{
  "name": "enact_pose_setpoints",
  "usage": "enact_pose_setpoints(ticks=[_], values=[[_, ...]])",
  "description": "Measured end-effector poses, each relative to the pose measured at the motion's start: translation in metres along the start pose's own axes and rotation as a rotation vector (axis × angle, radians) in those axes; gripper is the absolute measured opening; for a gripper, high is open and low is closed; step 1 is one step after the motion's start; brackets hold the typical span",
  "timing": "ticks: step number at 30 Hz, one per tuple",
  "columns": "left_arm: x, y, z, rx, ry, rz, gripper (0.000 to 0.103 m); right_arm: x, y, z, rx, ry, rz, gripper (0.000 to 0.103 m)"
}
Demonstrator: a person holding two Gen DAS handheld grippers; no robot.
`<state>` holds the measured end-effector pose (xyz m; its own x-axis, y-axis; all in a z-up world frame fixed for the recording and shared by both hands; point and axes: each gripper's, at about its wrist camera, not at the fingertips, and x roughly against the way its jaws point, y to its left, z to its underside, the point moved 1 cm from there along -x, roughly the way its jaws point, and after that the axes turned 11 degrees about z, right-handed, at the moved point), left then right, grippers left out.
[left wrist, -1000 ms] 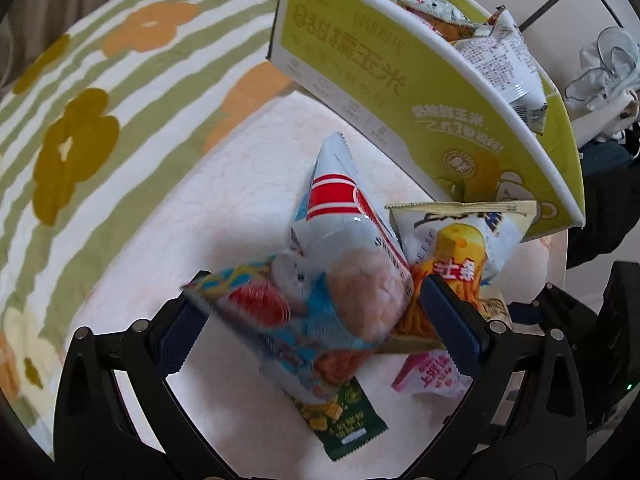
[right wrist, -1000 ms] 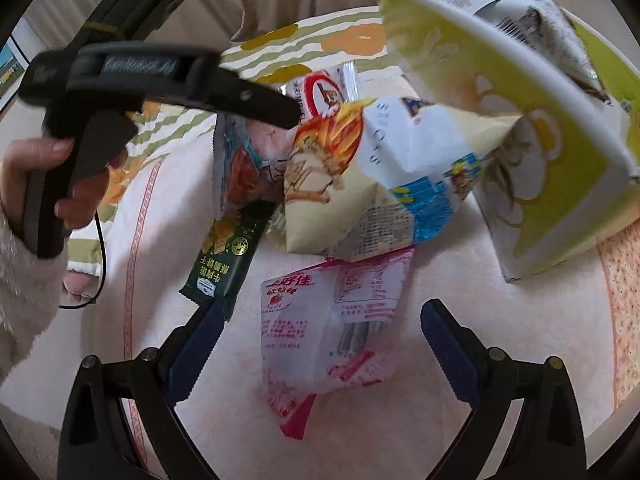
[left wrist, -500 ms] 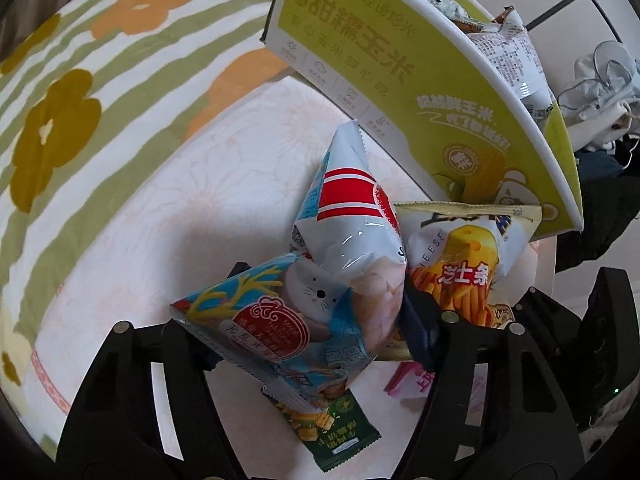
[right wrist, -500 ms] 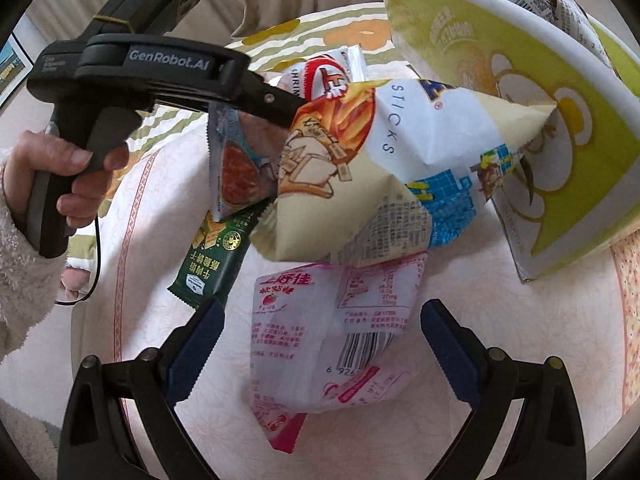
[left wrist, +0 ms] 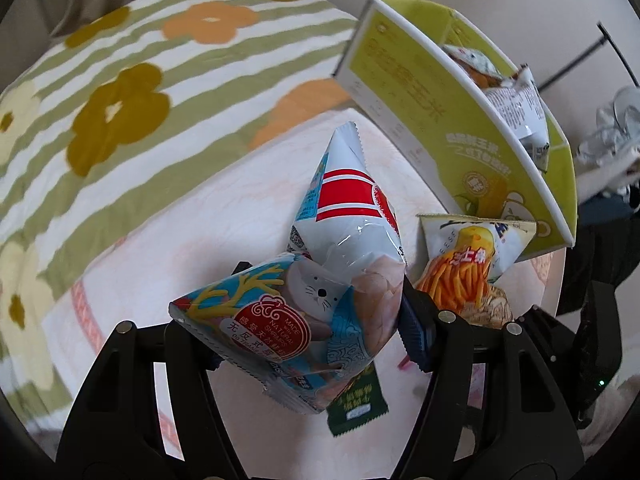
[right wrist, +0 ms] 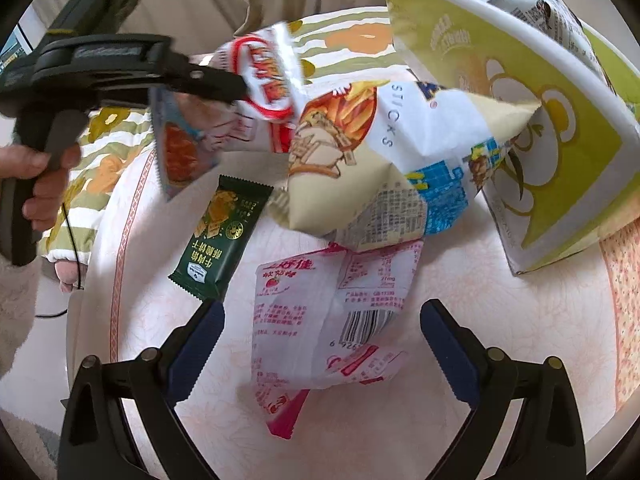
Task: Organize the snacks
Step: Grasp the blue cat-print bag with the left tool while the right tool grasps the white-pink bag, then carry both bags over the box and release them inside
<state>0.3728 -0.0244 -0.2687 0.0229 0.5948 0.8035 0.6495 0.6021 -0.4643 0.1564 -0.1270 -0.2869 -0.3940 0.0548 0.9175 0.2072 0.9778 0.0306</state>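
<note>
Shrimp-cracker bag: the blue-and-red shrimp-cracker bag (left wrist: 320,300) is clenched between the pads of the left tongs (left wrist: 316,332) and seems lifted clear of the table (left wrist: 208,248); in the right wrist view it hangs above the green bar.
Left tongs: they have just been closing, and the bag is between them, squeezed in at the middle.
Right tongs: the right tongs (right wrist: 320,344) stand released, straddling the pink strawberry packet (right wrist: 320,320) without pressing it; they have just been narrowing.
Step in hand: judged from this, pick-up of one snack is done and its carry to the yellow-green box (left wrist: 460,132) is starting, while the right side prepares to take the pink packet.
Next move: the bag likely has to rise over the box's near wall and drop inside, where other packets (left wrist: 516,108) already lie.
In the way: the cheese-sticks bag (right wrist: 400,160) leans against the box front and overlaps the pink packet's top edge.
Others: a green bar (right wrist: 220,236) lies flat on the table; a flowered, striped blanket (left wrist: 120,92) is behind.
</note>
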Motion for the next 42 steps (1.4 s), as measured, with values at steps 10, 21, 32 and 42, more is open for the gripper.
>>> enact_pose_setpoints(ticks=[10, 21, 32, 42], values=[[0.051, -0.002, 0.046, 0.116, -0.107, -0.035, 0.063, 0.021, 0.001, 0.013, 0.036, -0.004, -0.004, 0.053], [0.121, -0.063, 0.062, 0.178, -0.309, -0.012, 0.063, 0.118, -0.017, 0.019, 0.011, -0.134, -0.027, 0.053], [0.126, -0.148, 0.009, 0.125, -0.423, -0.018, 0.063, 0.191, -0.112, -0.035, -0.007, -0.31, 0.0, 0.053], [0.07, -0.228, -0.071, 0.172, -0.514, -0.035, 0.063, 0.186, -0.217, -0.094, 0.075, -0.345, -0.029, 0.053]])
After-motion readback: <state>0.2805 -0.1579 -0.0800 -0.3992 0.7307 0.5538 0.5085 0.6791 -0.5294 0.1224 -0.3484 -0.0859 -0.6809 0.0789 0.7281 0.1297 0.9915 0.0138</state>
